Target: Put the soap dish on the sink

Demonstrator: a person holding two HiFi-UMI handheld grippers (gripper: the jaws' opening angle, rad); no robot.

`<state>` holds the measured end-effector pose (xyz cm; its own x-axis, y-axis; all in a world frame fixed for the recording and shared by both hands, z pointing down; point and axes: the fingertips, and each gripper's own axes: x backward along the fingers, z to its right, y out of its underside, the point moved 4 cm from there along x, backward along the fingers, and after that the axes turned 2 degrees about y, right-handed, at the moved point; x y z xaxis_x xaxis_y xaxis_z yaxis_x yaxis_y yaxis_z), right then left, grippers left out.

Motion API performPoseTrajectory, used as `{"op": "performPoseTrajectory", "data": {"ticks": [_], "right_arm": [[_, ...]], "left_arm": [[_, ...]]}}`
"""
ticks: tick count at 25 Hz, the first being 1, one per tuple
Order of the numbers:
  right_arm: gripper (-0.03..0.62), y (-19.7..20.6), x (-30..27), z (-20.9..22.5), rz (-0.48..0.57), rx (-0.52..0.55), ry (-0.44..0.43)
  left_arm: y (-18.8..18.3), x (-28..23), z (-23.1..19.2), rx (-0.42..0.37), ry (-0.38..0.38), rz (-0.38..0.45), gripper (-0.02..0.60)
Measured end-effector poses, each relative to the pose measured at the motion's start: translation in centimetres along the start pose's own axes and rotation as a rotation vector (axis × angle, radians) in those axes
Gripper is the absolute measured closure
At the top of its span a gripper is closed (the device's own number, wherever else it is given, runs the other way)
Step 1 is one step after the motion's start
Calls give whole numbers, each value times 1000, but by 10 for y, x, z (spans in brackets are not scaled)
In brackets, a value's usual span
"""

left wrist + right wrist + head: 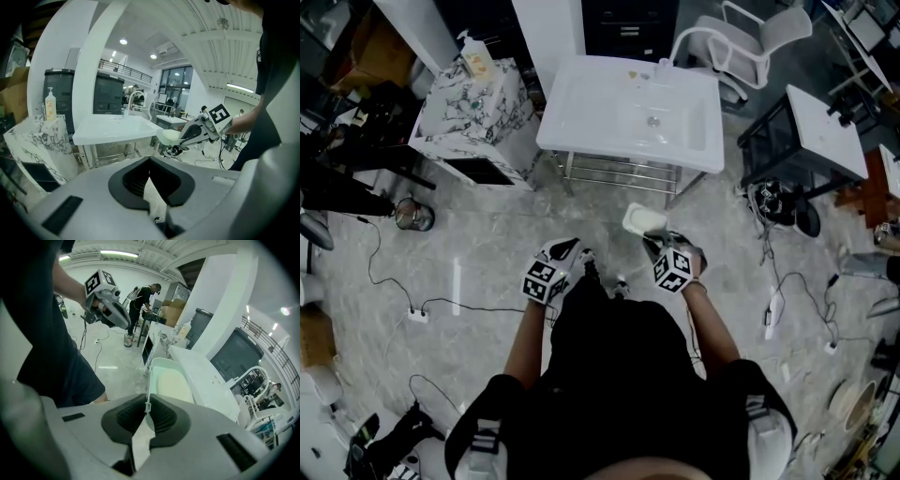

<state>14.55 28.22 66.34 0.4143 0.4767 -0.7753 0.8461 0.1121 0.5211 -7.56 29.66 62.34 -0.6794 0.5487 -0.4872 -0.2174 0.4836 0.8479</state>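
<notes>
The pale green soap dish [642, 220] hangs in the air over the floor, just in front of the white sink [581, 122]. My right gripper [656, 242] is shut on the dish's near rim. In the right gripper view the dish [171, 383] sticks out past the gripper [147, 405], with the sink [206, 380] beyond it. My left gripper [579, 255] is held beside it, to the left, shut with nothing in it. In the left gripper view the gripper [149, 163] points at the sink [112, 129], and the dish [168, 136] is to the right.
A marble-patterned cabinet [473, 112] with a soap dispenser [473, 56] stands left of the sink. There is a white chair [750, 42] behind it and a dark table with a white top [820, 127] to its right. Cables and a power strip [417, 315] lie on the floor.
</notes>
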Motion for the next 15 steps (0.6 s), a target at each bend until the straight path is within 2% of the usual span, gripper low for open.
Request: {"op": "performPoseTrajectory", "data": {"ticks": [5,15], "right_arm": [[579,-20,-13,16,-6,4,-11],[579,-49,-51,64,-14,5,9]], "left_arm": [[-13,-1,-30,9,-4,7,581],[-41,-23,-84,-22,21,17,581]]}}
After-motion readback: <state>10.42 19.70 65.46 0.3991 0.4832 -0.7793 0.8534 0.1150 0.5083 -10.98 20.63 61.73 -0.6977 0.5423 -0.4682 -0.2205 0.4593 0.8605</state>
